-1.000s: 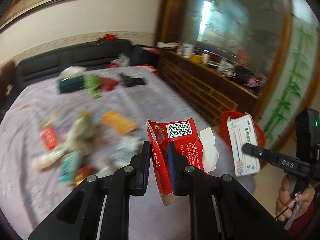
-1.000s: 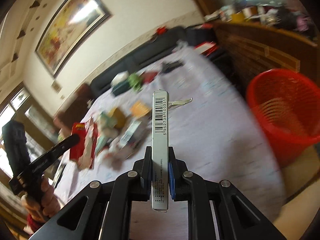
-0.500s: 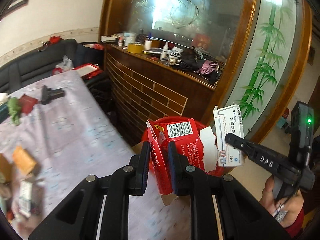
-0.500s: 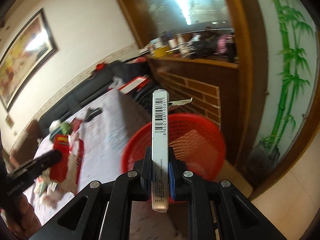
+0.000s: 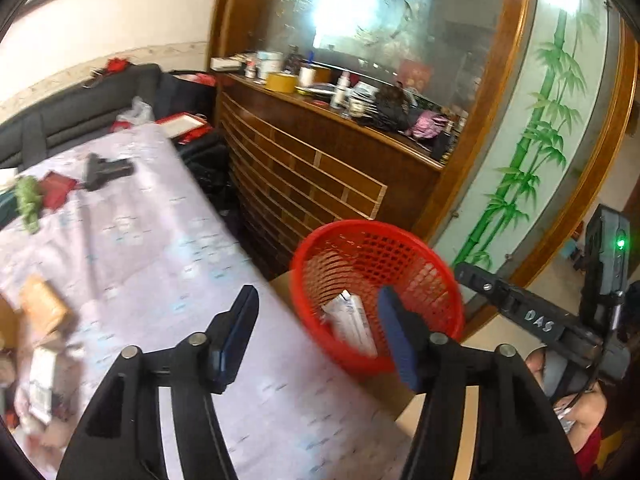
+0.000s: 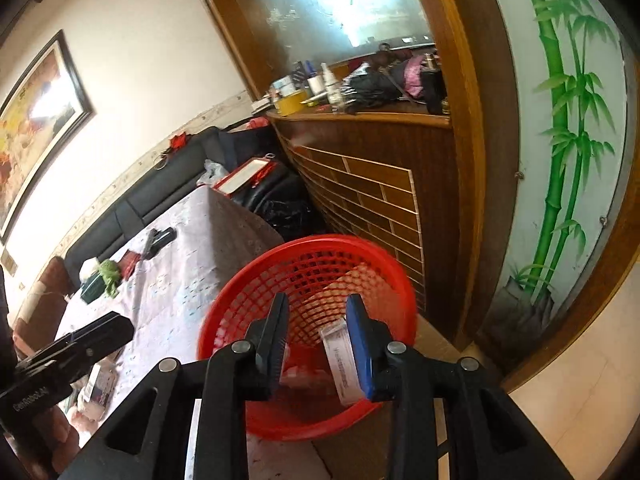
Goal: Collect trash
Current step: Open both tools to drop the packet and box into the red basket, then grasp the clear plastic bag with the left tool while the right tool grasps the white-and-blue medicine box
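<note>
Left hand-held gripper [image 5: 316, 320]: jaws have just been opening, now released, nothing between them. Red basket [image 5: 436, 256] stands just beyond the surface's [image 5: 160, 248] right edge; white carton [image 5: 352, 324] lies inside. Right hand-held gripper [image 6: 316, 328]: jaws have just been opening, released, above the basket, carton visible between them.

A basket [image 5: 416, 248] stands on the floor just off the corner of the worktop [image 5: 160, 264], before a wooden cabinet [image 5: 320, 168]. A box [image 5: 352, 324] lies inside the basket. A sofa [image 5: 80, 108] runs behind the worktop. More packets [image 5: 40, 360] lie on the worktop, left of the basket.
</note>
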Tool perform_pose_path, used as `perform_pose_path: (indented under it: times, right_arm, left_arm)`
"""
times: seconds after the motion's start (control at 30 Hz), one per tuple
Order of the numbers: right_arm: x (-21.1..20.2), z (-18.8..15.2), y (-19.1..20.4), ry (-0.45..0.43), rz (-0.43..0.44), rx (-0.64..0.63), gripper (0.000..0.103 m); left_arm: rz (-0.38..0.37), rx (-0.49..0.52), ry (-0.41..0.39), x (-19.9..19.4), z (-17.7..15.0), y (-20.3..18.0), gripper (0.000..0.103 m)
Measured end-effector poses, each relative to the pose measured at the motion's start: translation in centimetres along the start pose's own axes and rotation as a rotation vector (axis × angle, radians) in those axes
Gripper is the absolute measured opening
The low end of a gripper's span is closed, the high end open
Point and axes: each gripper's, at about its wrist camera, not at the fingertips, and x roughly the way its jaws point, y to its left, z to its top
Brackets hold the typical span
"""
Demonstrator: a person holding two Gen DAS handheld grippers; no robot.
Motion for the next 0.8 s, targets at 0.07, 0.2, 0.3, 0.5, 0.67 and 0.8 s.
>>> perform_pose_path:
  times: [0.07,0.2,0.3,0.5,0.67,0.8]
  right_arm:
    - [-0.4,-0.8,1.5,0.009,0.033,-0.013,0.033]
    - [-0.3,-2.6,5.5,0.043,0.092,-0.077,0.037]
    - [0.2,-4.0,8.9,0.074,0.135,-0.128,0.041]
    - [1.8,-6.9,15.1,0.158,0.209,-0.224,0.041]
    - [3.1,-9.3,19.1,0.228,0.262,-0.285,0.041]
    - [3.7,-10.2,21.1,0.250,0.287,-0.309,0.041]
  left_arm:
    - [0.022,-0.004,-0.008,-1.3,-0.9,1.1,0.061]
    - [0.061,-0.031,-0.017,-4.5,-3.5,4.0,0.062]
    - [0.103,-0.045,-0.020,-6.9,-5.6,6.4,0.062]
    - [0.191,-0.116,-0.017,-11.1,-9.6,12.3,0.064]
    - [0.294,-0.191,-0.006,-13.6,-12.0,18.1,0.064]
    - [0.311,-0.257,0.031,-13.4,-12.5,22.5,0.061]
